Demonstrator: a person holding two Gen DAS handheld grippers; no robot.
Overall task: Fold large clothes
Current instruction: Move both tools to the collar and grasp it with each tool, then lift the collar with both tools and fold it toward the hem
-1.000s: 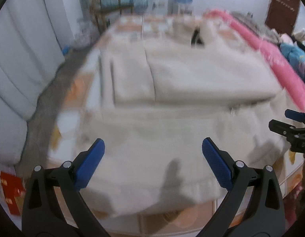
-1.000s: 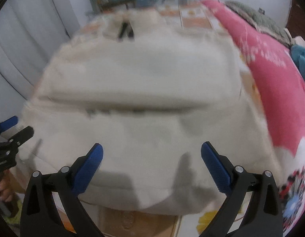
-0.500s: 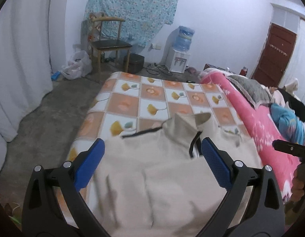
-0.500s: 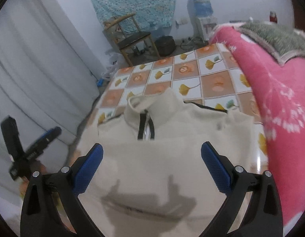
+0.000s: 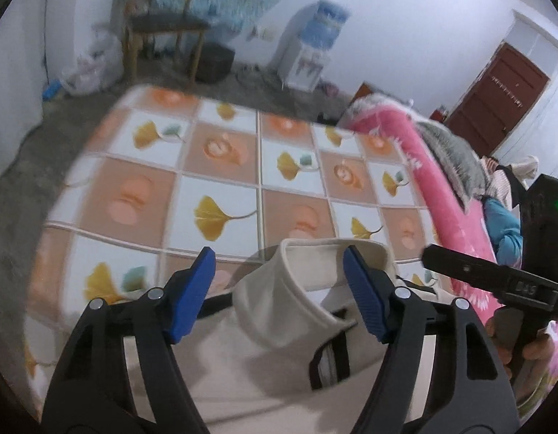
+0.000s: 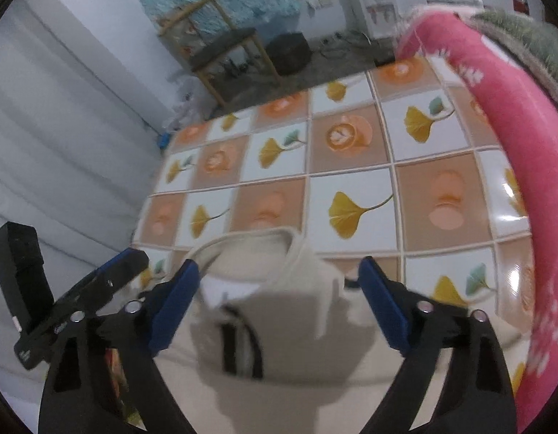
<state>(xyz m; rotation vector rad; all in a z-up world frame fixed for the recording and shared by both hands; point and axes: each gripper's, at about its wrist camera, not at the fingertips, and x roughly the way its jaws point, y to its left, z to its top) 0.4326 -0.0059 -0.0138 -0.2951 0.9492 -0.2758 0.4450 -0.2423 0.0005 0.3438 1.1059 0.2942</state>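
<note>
We now hold both tools over the collar (image 5: 315,289) of the cream top (image 5: 271,372), which lies on the checked bed cover (image 5: 221,195); a second ago we were at its hem, looking across a fold already laid over the body. So we have swept the length of the garment, from hem to neck.

The left tool (image 5: 279,296) straddles the collar's left half, its blue pads either side of the standing cloth and not pressing it. Its jaws have just been closing, with the collar between them. The right tool (image 6: 279,303) frames the collar from the other side, above the dark zip (image 6: 239,347), and its jaws have also just been closing; they stand wide and grip nothing that we can see. In the left view, the right tool's black body shows just right of the collar, with a person's fingers (image 5: 532,347) around its handle.

We judge that we are about to take the neck end on both sides of the collar, probably to bring it back toward the hem. The pink blanket (image 6: 496,108) lies right of the collar, clear of it.
</note>
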